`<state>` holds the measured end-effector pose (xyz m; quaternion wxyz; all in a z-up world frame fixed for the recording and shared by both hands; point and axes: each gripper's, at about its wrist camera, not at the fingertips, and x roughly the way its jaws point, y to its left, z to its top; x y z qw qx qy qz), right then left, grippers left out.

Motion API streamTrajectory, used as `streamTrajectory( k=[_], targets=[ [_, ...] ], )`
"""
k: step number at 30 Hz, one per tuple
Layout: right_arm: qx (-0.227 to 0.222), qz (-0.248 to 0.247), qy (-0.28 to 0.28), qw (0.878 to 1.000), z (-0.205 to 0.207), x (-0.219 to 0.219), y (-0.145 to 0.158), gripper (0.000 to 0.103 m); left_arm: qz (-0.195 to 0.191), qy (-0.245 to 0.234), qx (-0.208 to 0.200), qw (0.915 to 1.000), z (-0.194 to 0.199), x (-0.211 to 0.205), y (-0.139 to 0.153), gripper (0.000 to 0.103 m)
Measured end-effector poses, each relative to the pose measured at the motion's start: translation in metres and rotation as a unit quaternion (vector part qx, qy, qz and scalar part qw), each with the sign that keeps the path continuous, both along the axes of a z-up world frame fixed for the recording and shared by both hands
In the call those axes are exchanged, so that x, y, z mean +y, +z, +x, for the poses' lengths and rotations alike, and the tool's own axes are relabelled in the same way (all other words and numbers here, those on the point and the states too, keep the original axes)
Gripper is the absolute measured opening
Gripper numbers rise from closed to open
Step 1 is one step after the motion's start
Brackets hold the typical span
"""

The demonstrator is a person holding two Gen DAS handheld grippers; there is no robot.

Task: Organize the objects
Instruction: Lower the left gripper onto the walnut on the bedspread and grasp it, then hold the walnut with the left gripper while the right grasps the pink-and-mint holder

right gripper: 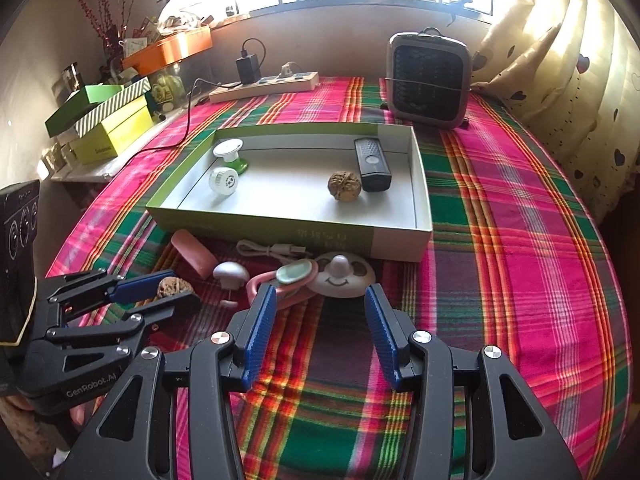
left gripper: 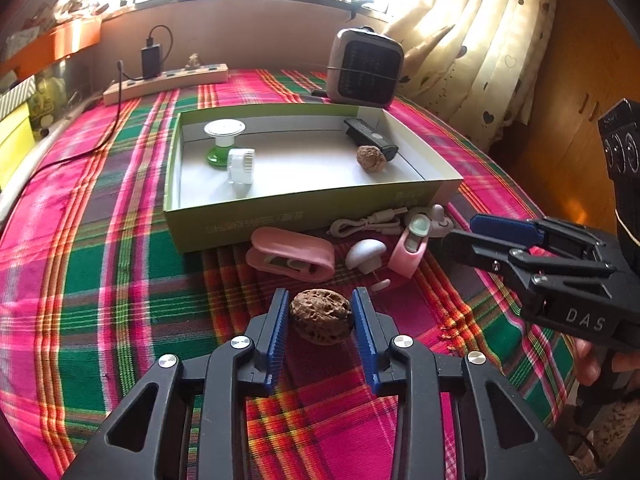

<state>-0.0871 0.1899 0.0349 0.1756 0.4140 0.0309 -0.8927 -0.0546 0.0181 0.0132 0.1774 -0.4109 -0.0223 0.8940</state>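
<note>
A brown walnut (left gripper: 320,316) lies on the plaid cloth between the blue pads of my left gripper (left gripper: 320,318), which is open around it, the pads close to its sides. It also shows in the right wrist view (right gripper: 173,288). My right gripper (right gripper: 320,304) is open and empty, just short of a white smiley-face disc (right gripper: 340,278) and a pink clip-shaped item (right gripper: 280,280). The green-sided box (left gripper: 280,222) holds a second walnut (left gripper: 371,158), a black remote (left gripper: 370,136), a white-and-green stand (left gripper: 223,140) and a small white bottle (left gripper: 241,166).
In front of the box lie a pink case (left gripper: 290,254), a white mushroom-shaped item (left gripper: 365,254) and a white cable (left gripper: 366,224). A small heater (left gripper: 364,66) and a power strip (left gripper: 164,82) stand at the back. Boxes (right gripper: 108,120) are stacked at the left.
</note>
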Motion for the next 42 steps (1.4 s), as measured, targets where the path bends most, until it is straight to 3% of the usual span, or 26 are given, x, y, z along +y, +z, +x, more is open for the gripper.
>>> streamTrajectory(
  k=[12, 16, 22, 31, 42],
  targets=[
    [0.004, 0.005, -0.024, 1.000, -0.001, -0.028, -0.009, 0.048, 0.009, 0.017, -0.001, 0.9998, -0.001, -0.016, -0.001, 0.030],
    [0.007, 0.003, -0.037, 0.999, -0.004, -0.033, -0.009, 0.056, 0.016, 0.015, -0.004, 0.9997, -0.002, -0.018, -0.002, 0.030],
    [0.020, 0.041, -0.050, 0.998, -0.003, -0.044, -0.010, 0.056, 0.026, 0.013, -0.009, 0.9995, -0.003, -0.019, -0.003, 0.030],
    [0.012, 0.061, -0.076, 0.995, -0.003, -0.043, -0.014, 0.056, 0.031, 0.013, -0.011, 0.9994, -0.003, -0.021, -0.003, 0.030],
    [-0.007, 0.053, -0.106, 0.993, 0.008, -0.023, -0.016, 0.056, 0.031, 0.013, -0.011, 0.9994, -0.003, -0.020, -0.003, 0.030]
  ],
)
